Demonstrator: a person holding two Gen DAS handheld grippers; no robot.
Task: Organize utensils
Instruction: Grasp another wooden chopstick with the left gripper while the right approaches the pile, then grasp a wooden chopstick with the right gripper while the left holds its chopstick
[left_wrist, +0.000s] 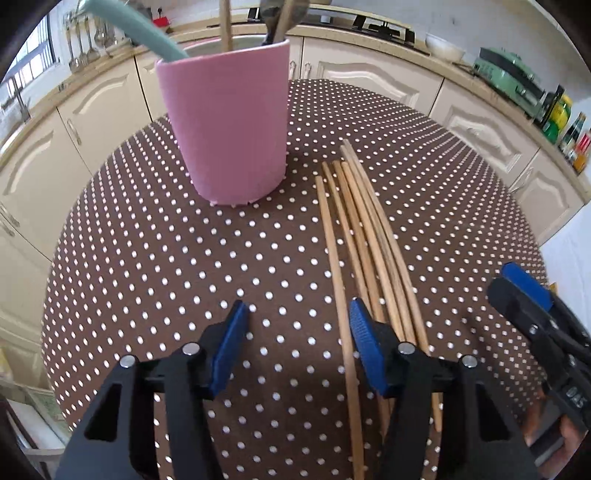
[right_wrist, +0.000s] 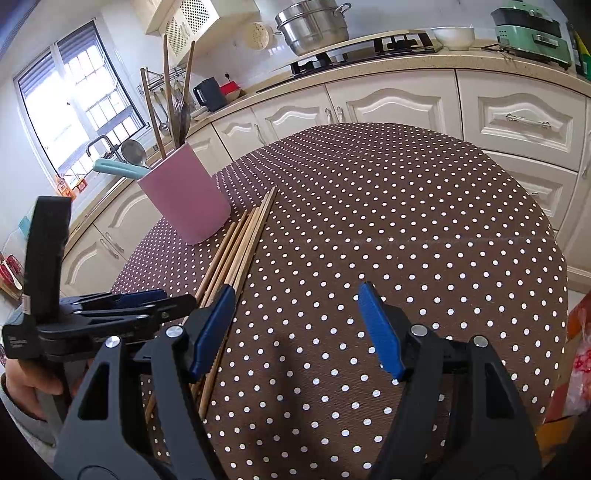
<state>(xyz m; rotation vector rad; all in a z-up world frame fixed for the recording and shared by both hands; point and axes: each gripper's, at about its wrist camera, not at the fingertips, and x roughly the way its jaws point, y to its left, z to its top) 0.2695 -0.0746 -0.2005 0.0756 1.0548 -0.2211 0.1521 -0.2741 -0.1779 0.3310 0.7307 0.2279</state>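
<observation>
A pink utensil cup (left_wrist: 229, 125) stands on the brown polka-dot table (left_wrist: 147, 258), holding a teal handle (left_wrist: 129, 26), a wooden stick and metal utensils. Several wooden chopsticks (left_wrist: 364, 229) lie flat to its right. My left gripper (left_wrist: 299, 325) is open and empty, just left of the chopsticks' near ends. In the right wrist view the cup (right_wrist: 184, 195) and chopsticks (right_wrist: 243, 240) are at the left. My right gripper (right_wrist: 297, 306) is open and empty over bare cloth right of the chopsticks. The right gripper also shows in the left wrist view (left_wrist: 524, 288), the left gripper in the right wrist view (right_wrist: 122, 306).
Cream kitchen cabinets (right_wrist: 388, 103) curve behind the table. A hob with a steel pot (right_wrist: 314, 26), a white bowl (right_wrist: 454, 37) and a green appliance (right_wrist: 532, 33) sit on the counter. Bottles (left_wrist: 569, 129) stand at the right. An orange bag (right_wrist: 576, 350) is off the table's right edge.
</observation>
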